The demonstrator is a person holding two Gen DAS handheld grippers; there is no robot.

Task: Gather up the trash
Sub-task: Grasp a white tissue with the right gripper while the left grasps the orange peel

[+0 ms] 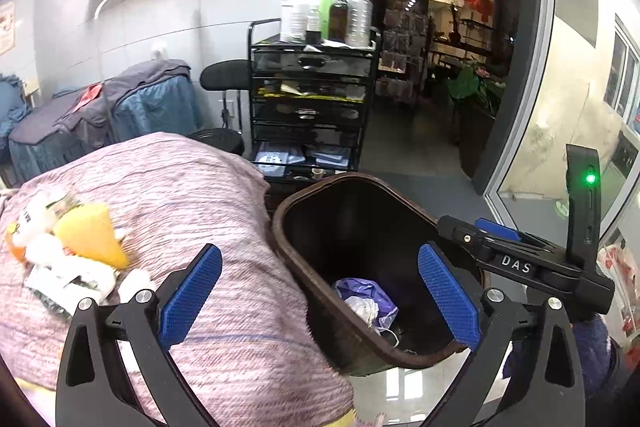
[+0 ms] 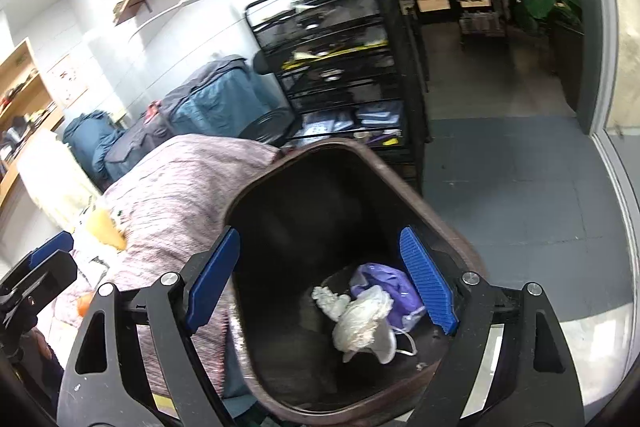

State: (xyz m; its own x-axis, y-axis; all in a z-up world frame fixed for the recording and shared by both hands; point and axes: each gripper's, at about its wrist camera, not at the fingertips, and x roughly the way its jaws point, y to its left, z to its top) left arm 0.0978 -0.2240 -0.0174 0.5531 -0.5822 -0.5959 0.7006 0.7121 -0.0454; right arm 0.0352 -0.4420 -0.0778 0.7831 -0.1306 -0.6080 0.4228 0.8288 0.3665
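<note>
Lettering "DAS" on right tool body; jaws apart.

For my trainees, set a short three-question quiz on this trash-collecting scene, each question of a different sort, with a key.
1. True or false: the brown bin is empty.
2. Multiple choice: the yellow sponge-like piece lies (A) in the bin, (B) on the pink cover, (C) on the black cart.
3. Short answer: are the left tongs holding anything?

Key
1. False: a purple bag and crumpled white trash lie at its bottom.
2. B, among other scraps not yet collected.
3. No: the jaws stand wide open with nothing between the pads. The right tongs are open and empty too, over the bin's mouth.
</note>
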